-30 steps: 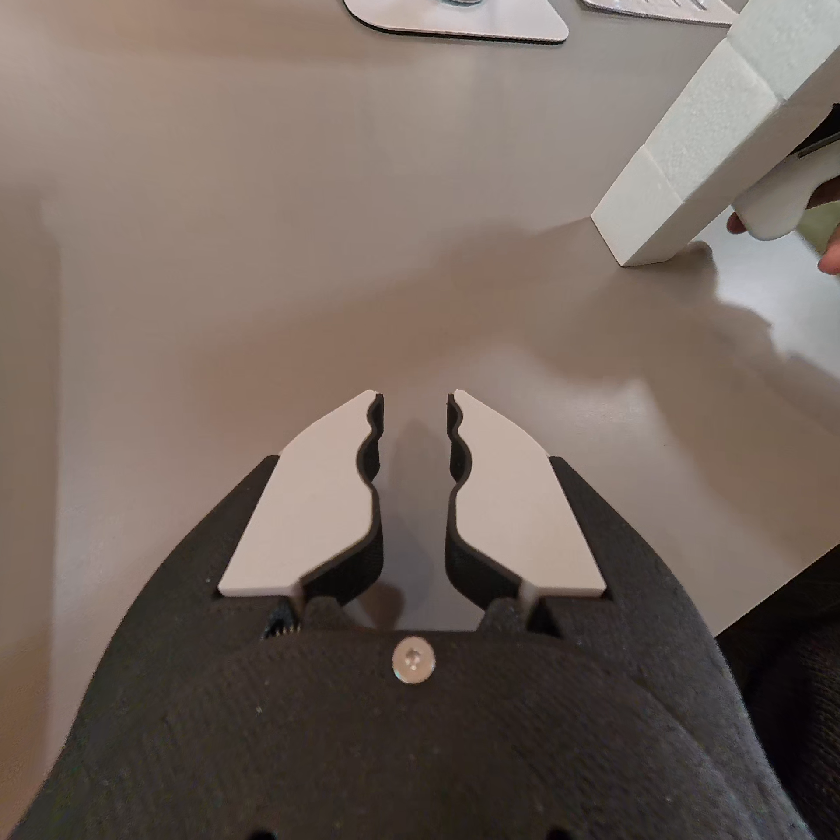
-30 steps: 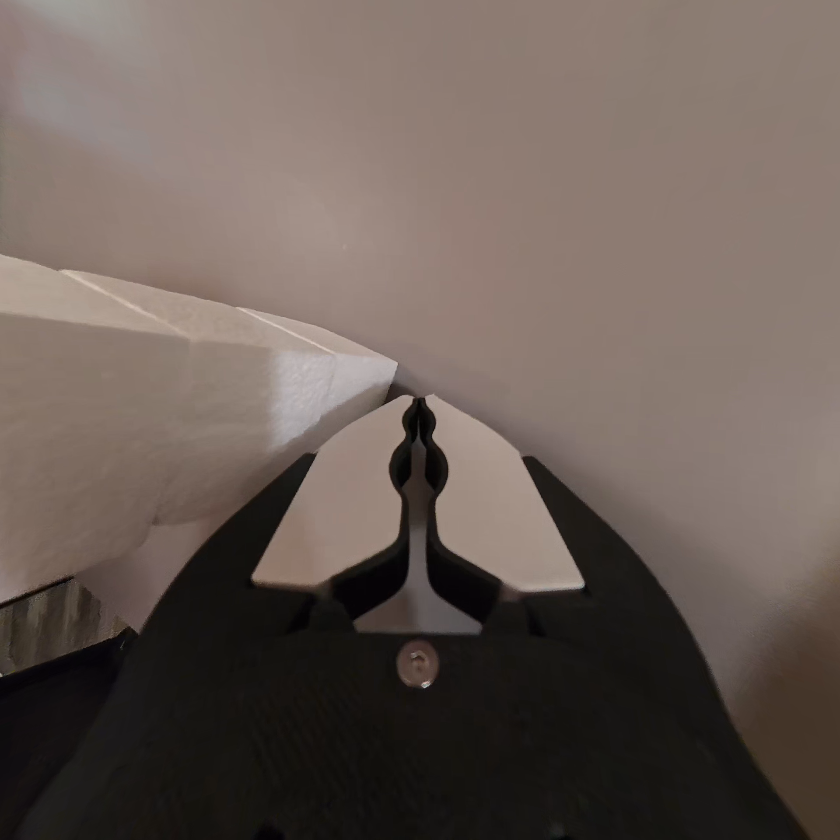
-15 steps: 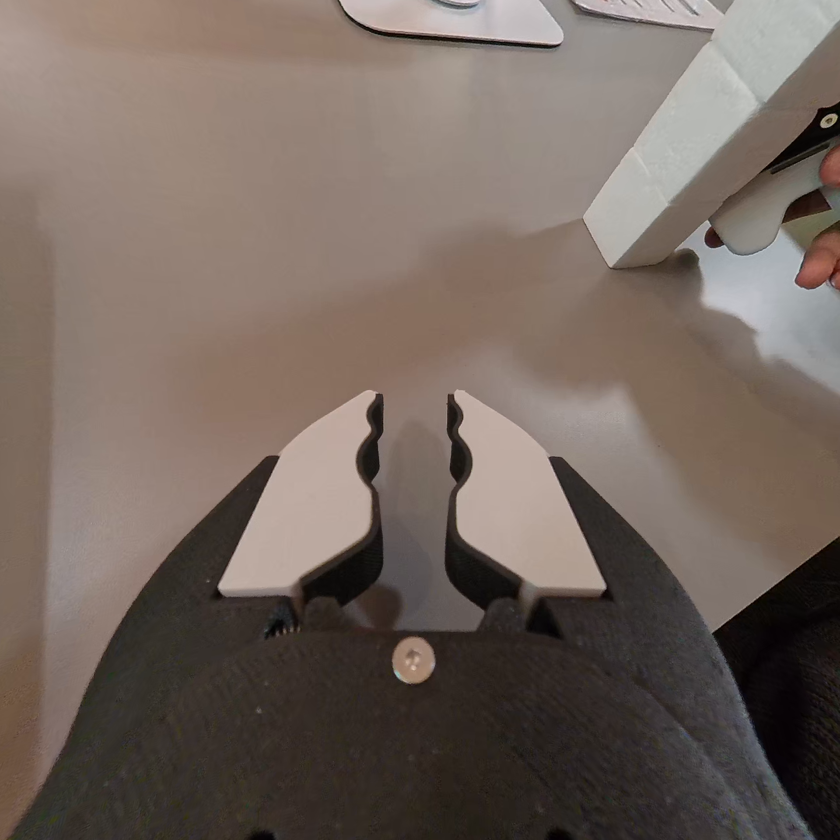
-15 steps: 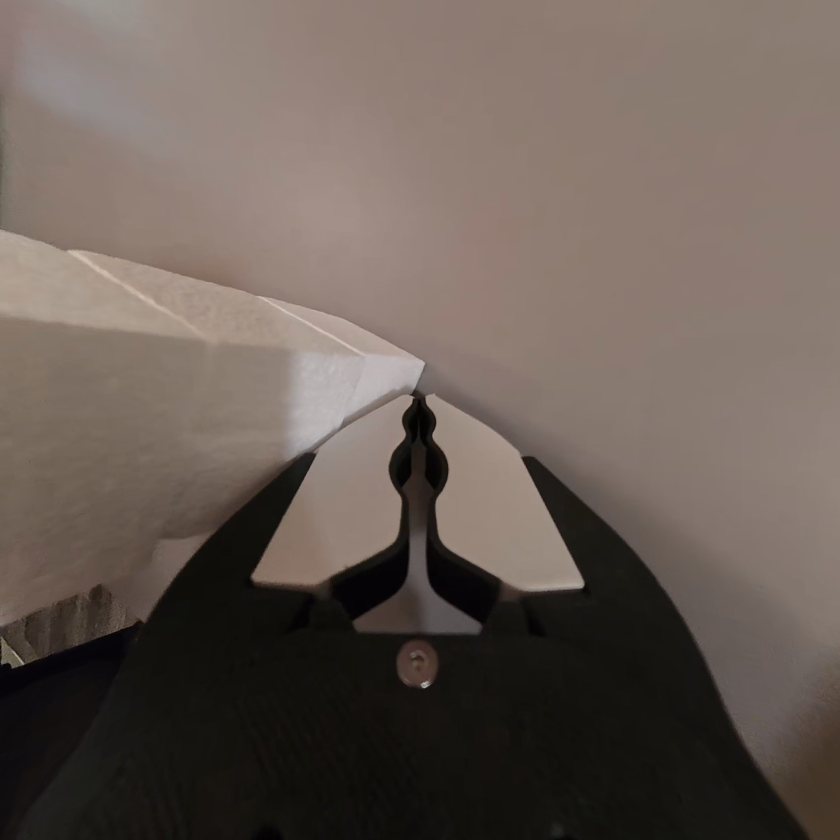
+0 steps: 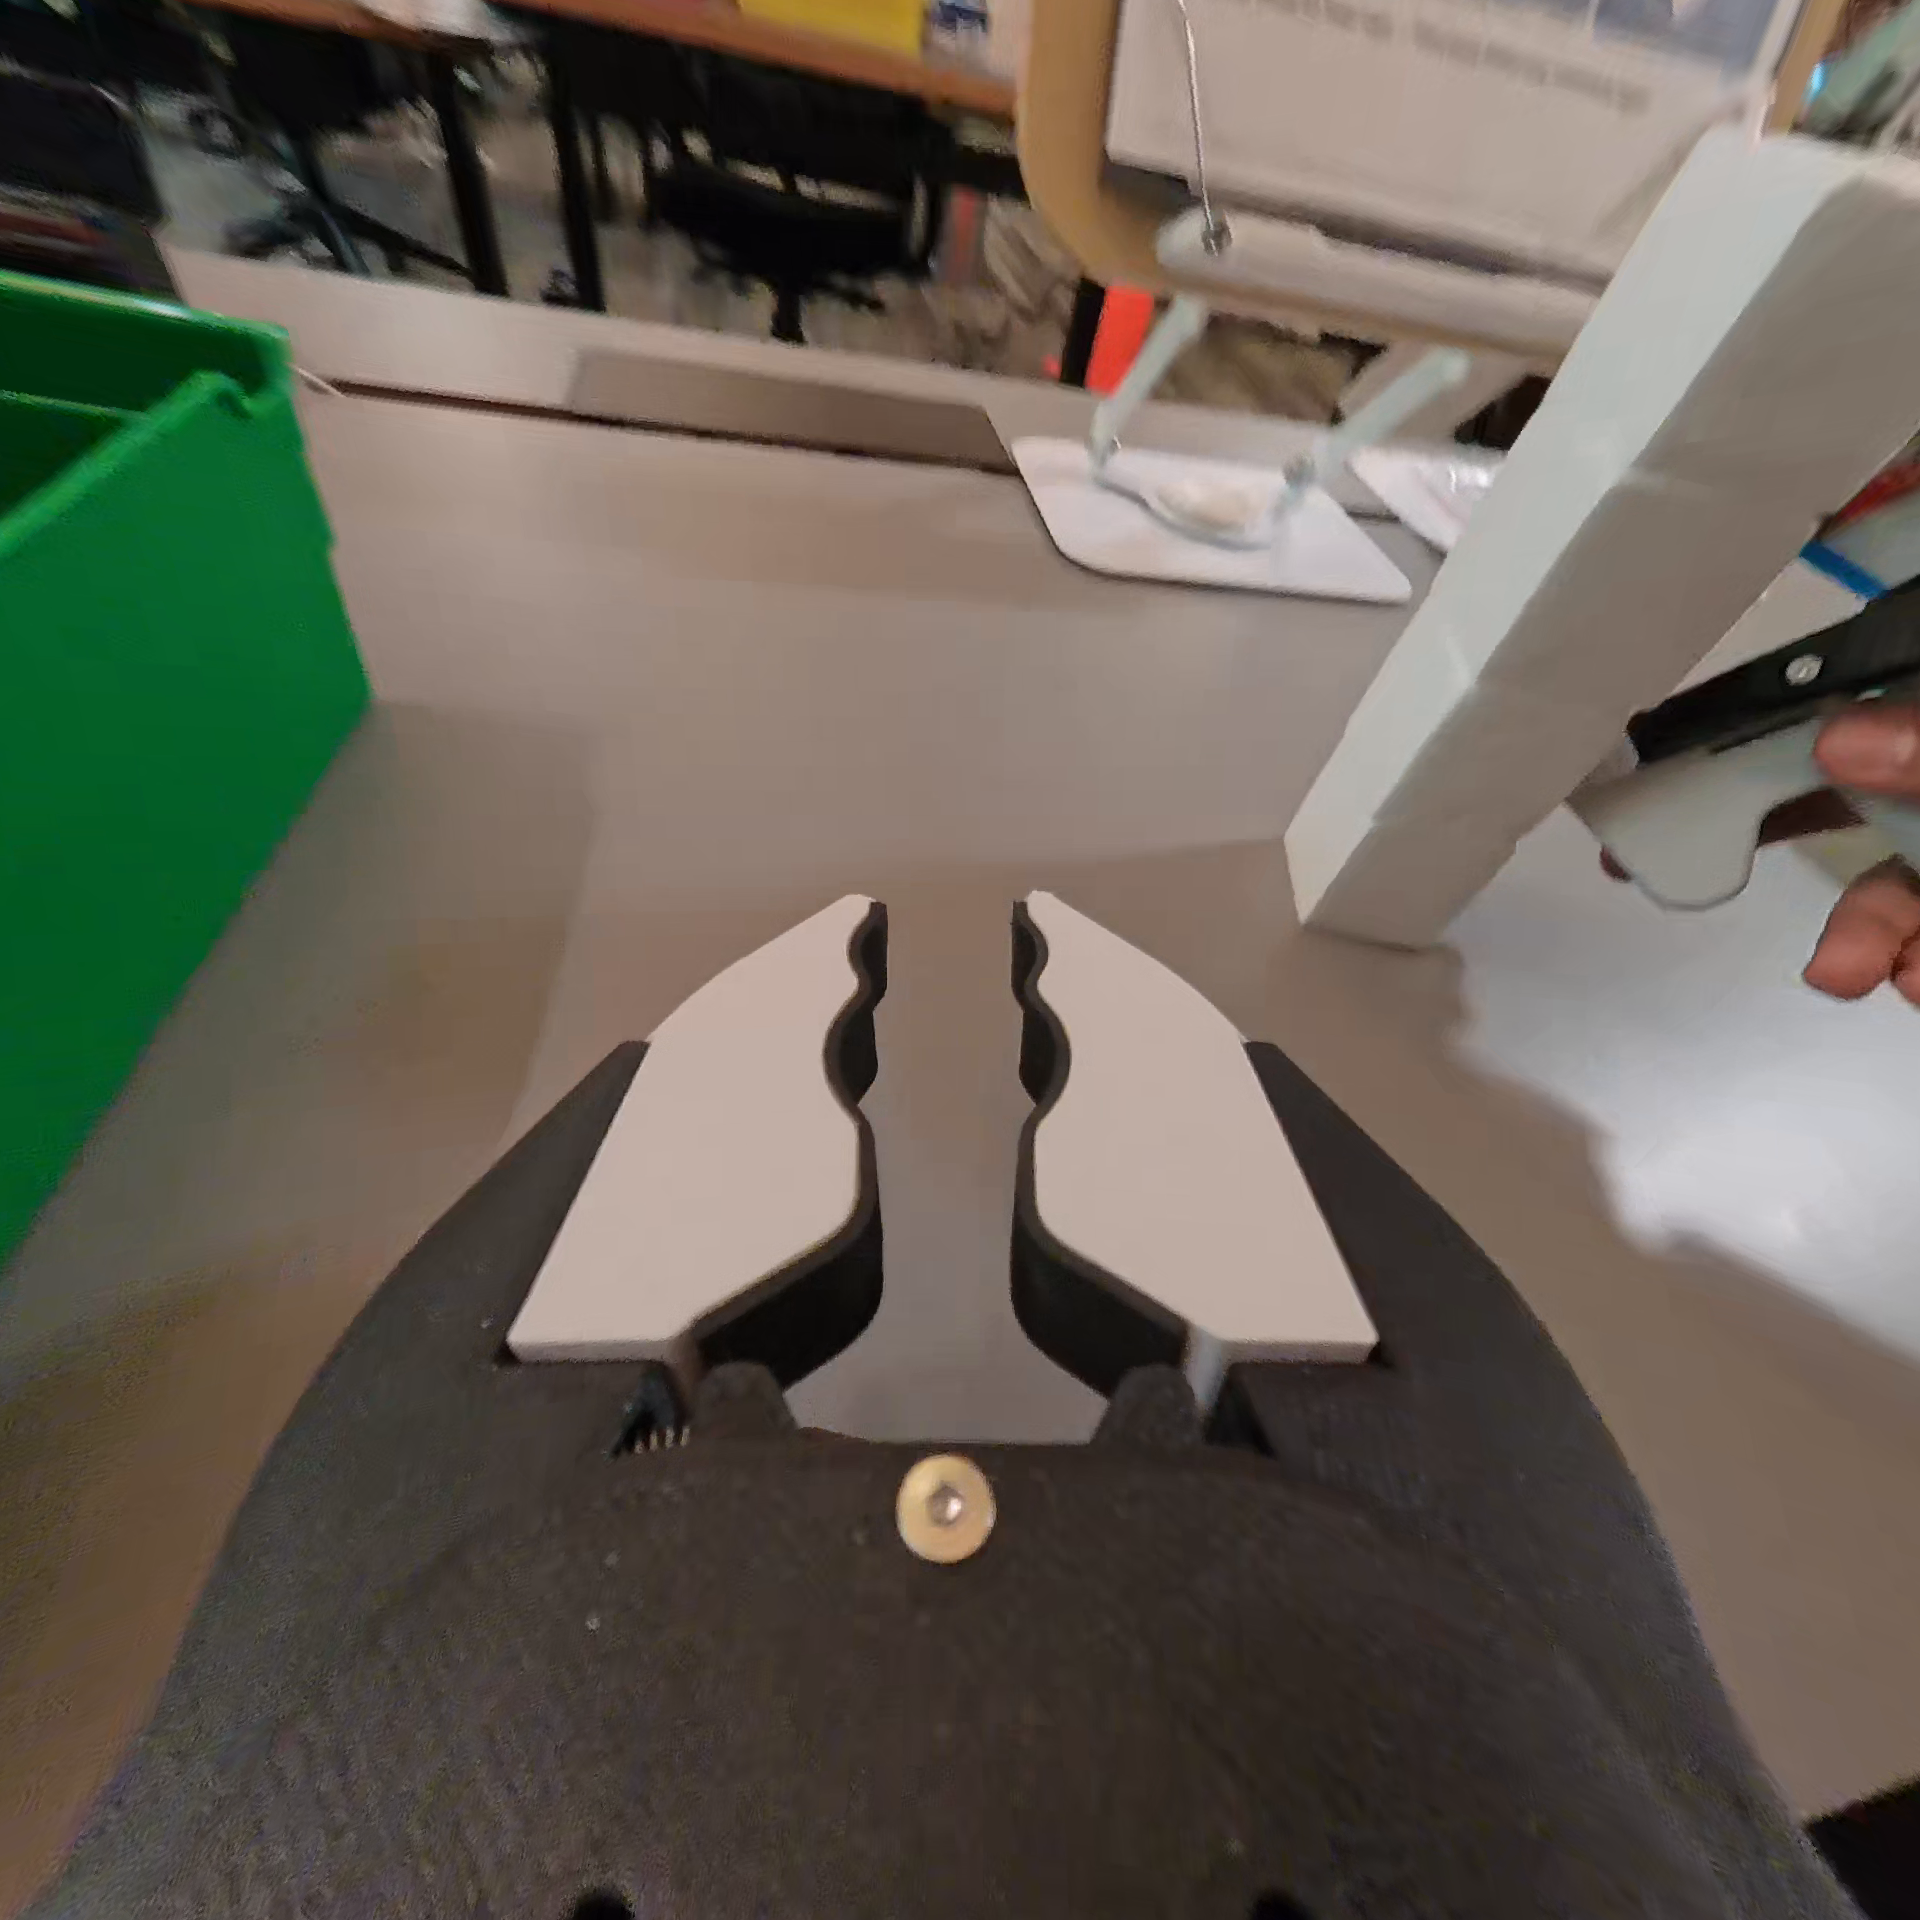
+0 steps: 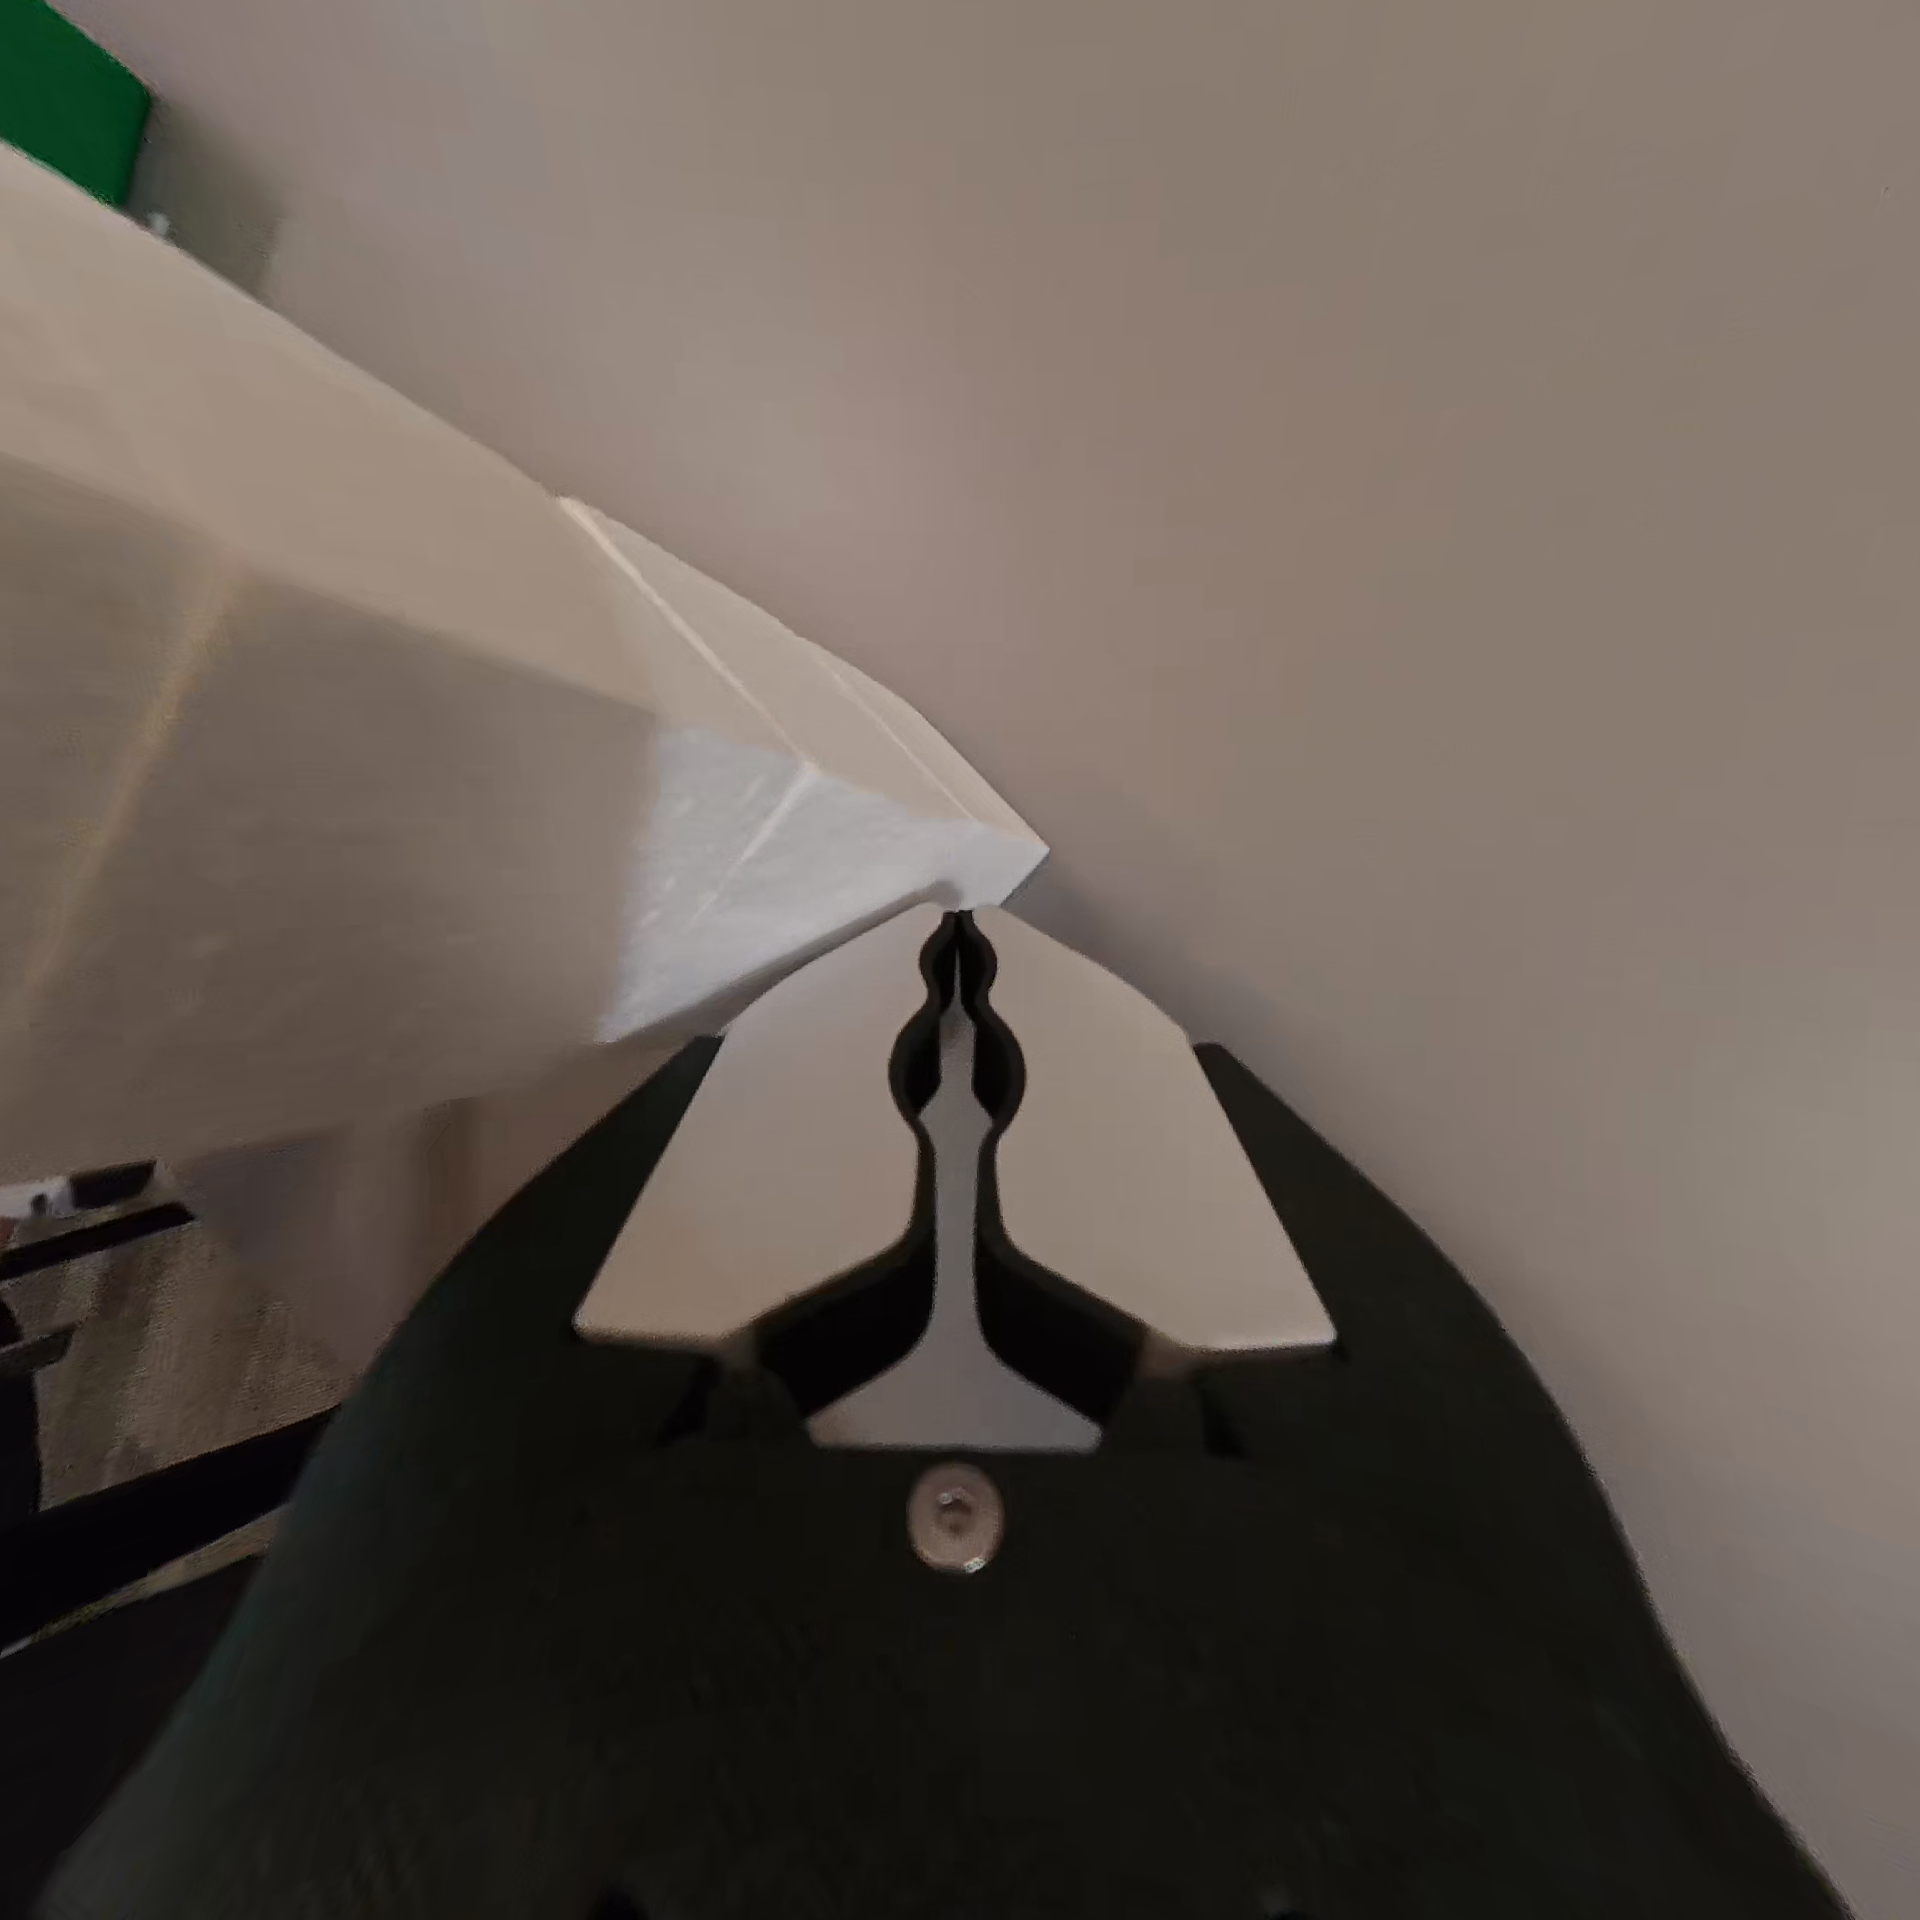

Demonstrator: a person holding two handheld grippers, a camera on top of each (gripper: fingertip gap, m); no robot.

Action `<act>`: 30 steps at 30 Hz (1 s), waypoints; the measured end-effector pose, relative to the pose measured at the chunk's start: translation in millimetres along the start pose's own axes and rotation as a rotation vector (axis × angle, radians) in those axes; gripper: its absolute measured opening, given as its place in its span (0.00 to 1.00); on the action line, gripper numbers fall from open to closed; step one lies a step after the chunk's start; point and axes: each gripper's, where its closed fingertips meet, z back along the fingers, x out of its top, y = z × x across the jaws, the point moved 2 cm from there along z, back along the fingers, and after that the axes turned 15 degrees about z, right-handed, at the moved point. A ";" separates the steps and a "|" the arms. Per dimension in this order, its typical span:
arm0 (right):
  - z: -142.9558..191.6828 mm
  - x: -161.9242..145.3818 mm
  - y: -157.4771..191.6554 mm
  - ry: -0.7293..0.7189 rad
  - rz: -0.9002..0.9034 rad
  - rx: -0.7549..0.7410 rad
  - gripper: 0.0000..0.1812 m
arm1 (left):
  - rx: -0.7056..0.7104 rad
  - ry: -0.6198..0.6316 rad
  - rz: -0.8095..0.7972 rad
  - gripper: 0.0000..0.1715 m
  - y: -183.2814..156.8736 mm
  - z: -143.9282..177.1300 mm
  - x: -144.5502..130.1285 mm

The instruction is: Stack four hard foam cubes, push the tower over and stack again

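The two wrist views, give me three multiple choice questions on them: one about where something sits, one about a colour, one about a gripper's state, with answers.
1. Where does the bin stand in the left wrist view?
A. Left edge of the table
B. Right of the foam block
C. Between the left gripper's fingers

2. What colour is that bin?
A. Red
B. Green
C. Blue

3. How do the right gripper's jaws stand?
A. Wide apart
C. Clamped round the foam block
B. Tips together, nothing between

Answers:
1 A: it fills the left side of the grey table, far from the white foam block.
2 B: its walls are bright green.
3 B: the fingertips meet just beneath the block's corner; by contrast, the left gripper shows a bare gap.
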 end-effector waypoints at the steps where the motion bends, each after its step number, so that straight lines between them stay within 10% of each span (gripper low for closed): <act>1: -2.1 7.6 4.0 -0.001 0.023 -0.012 0.00 | 0.011 -0.030 0.015 0.14 2.8 2.5 4.9; 14: -16.2 69.9 56.9 -0.001 0.251 -0.027 0.00 | 0.104 -0.443 0.048 0.13 18.4 44.2 60.1; 30: 74.8 -41.3 48.7 -0.617 0.425 0.216 0.15 | -0.075 -0.073 0.006 0.13 -12.0 4.0 7.2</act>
